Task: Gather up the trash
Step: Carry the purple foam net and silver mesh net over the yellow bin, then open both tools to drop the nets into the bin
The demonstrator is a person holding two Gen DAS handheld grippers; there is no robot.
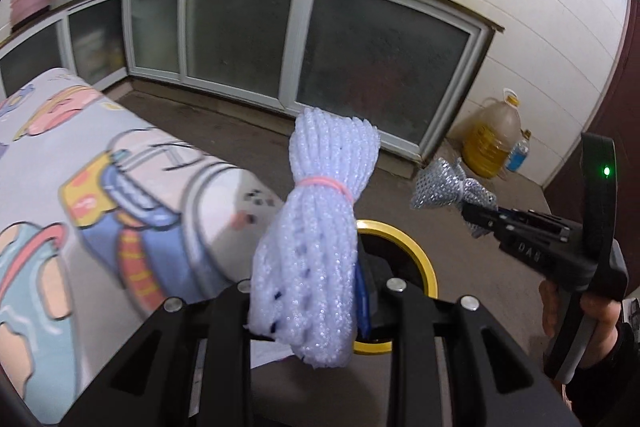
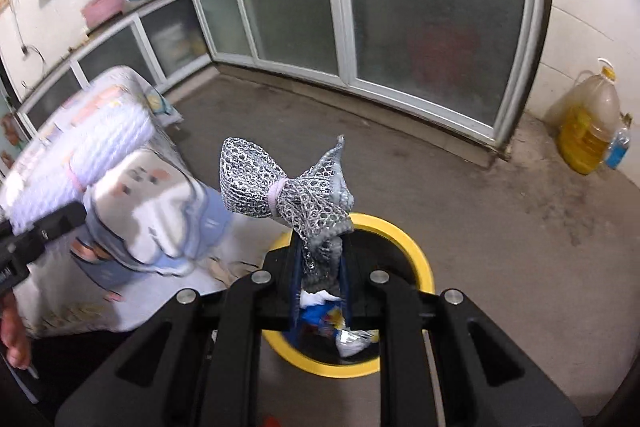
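- Left gripper [image 1: 320,323] grips a white foam net [image 1: 316,227].
- Right gripper [image 2: 320,267] grips a silver net [image 2: 288,187].
- Both hang over a yellow-rimmed bin [image 2: 416,251].

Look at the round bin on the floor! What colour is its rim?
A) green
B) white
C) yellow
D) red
C: the bin has a bright yellow rim, seen just past the silver net bundle that the right gripper holds above it.
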